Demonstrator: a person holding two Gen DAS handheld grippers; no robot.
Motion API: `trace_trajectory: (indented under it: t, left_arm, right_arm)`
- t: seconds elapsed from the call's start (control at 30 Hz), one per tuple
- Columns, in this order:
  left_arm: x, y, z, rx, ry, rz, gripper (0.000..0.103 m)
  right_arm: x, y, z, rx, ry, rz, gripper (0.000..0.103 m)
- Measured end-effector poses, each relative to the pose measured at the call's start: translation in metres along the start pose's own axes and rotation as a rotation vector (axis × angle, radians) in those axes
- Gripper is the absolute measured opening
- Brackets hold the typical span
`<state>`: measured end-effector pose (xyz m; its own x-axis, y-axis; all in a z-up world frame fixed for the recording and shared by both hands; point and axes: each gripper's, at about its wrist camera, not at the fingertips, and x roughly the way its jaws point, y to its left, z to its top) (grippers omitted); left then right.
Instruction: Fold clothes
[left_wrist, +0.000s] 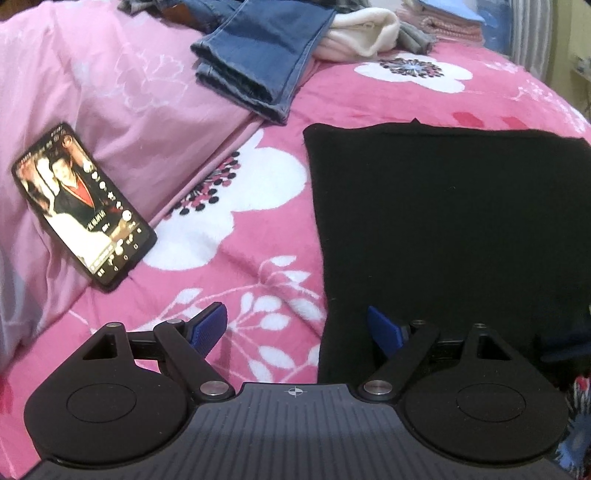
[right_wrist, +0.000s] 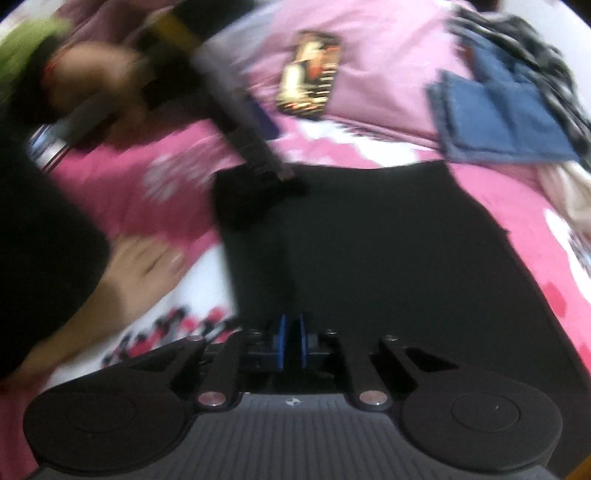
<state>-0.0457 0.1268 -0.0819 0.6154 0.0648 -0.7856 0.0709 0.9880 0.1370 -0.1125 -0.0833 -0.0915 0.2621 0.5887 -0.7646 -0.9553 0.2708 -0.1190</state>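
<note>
A black garment (left_wrist: 443, 221) lies folded flat as a rectangle on the pink floral blanket (left_wrist: 240, 258). My left gripper (left_wrist: 297, 326) is open and straddles the garment's left edge near its front corner: one blue fingertip (left_wrist: 384, 328) over the black cloth, the other over the blanket. Nothing is between them. The right wrist view is blurred. There my right gripper (right_wrist: 292, 345) hangs over the near edge of the black garment (right_wrist: 388, 258), blue pads almost together. Whether cloth is pinched I cannot make out. The left gripper (right_wrist: 273, 173) shows at the garment's far-left corner, held by a hand (right_wrist: 92, 81).
A lit phone (left_wrist: 83, 208) lies on the pale pink quilt (left_wrist: 129, 92) to the left. Folded jeans (left_wrist: 258, 59), a white garment (left_wrist: 362, 33) and stacked pink cloths (left_wrist: 454, 26) lie at the back. Bare skin of the person (right_wrist: 144, 266) rests on the blanket, left of the garment.
</note>
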Motion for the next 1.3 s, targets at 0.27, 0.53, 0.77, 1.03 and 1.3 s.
trace_trajectory:
  t: [0.27, 0.53, 0.77, 1.03, 1.3]
  left_arm:
    - [0.001, 0.008, -0.002, -0.018, -0.015, -0.032, 0.085]
    - [0.002, 0.012, -0.003, -0.035, -0.021, -0.044, 0.085]
    - [-0.002, 0.013, -0.003, -0.028, -0.029, -0.047, 0.085]
    - [-0.015, 0.023, -0.004, -0.024, -0.039, -0.046, 0.086]
    - [-0.03, 0.051, -0.009, -0.043, -0.013, 0.016, 0.087]
  right_arm:
    - [0.006, 0.002, 0.012, -0.042, -0.018, -0.039, 0.006]
    - [0.007, 0.02, 0.024, -0.103, -0.024, 0.032, 0.001]
    - [0.028, 0.023, 0.027, -0.105, -0.012, -0.007, 0.001]
    - [0.019, 0.028, 0.041, -0.124, -0.067, -0.021, 0.001]
    - [0.037, 0.043, 0.044, -0.152, -0.064, 0.019, 0.001]
